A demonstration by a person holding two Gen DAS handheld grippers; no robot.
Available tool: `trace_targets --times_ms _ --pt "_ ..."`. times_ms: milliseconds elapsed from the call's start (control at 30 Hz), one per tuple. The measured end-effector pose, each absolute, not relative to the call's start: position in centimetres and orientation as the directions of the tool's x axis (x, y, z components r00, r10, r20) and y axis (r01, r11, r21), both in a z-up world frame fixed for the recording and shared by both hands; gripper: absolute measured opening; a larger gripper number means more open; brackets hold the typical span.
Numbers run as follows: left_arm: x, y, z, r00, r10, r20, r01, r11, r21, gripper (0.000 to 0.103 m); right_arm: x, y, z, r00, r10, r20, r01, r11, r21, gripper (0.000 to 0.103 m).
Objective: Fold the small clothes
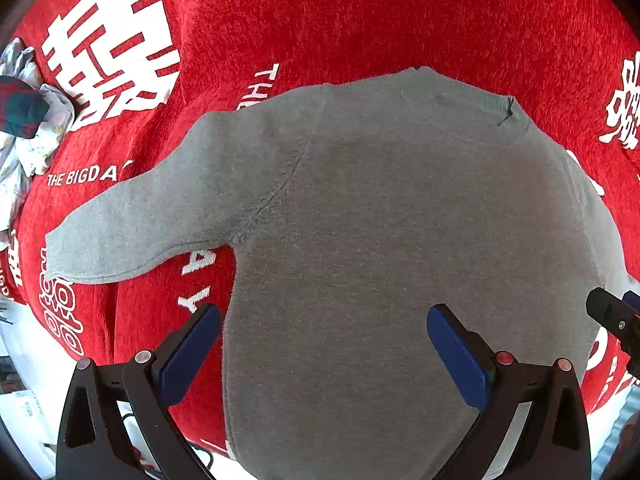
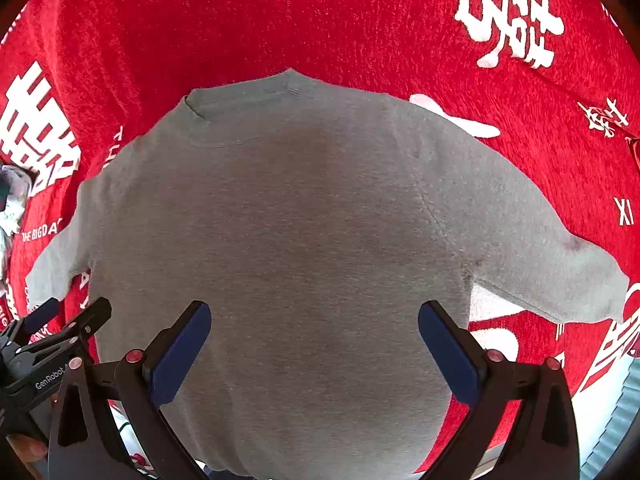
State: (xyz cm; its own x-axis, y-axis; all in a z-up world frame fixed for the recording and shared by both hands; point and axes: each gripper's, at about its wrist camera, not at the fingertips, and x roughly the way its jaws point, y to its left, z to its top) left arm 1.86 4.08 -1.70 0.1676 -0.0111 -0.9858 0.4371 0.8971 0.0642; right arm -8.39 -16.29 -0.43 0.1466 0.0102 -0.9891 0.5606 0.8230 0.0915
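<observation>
One crumpled clothes pile [image 1: 24,120] lies left of the grey sweatshirt [image 1: 380,216].

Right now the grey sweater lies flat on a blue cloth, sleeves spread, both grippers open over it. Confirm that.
Wrong on one point: the cloth is red with white print, not blue, as both wrist views show. The rest holds: the sweater lies flat, sleeves spread, with the left gripper and right gripper open over it.

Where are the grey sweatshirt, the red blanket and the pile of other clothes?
grey sweatshirt [image 1: 380,208]: left wrist view, middle of its body.
red blanket [image 2: 360,12]: right wrist view, bare red patch beyond the collar.
pile of other clothes [image 1: 24,120]: left wrist view, bundle at the left edge.
</observation>
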Motion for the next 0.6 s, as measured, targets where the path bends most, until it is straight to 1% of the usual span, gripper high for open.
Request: trace_targets --times_ms 600 --pt "2.4 4.5 -1.5 0.157 -0.030 -0.987 0.431 0.902 0.041 0.103 -8.0 -15.1 0.0 0.153 0.002 -0.988 0.550 0.831 0.086 0.103"
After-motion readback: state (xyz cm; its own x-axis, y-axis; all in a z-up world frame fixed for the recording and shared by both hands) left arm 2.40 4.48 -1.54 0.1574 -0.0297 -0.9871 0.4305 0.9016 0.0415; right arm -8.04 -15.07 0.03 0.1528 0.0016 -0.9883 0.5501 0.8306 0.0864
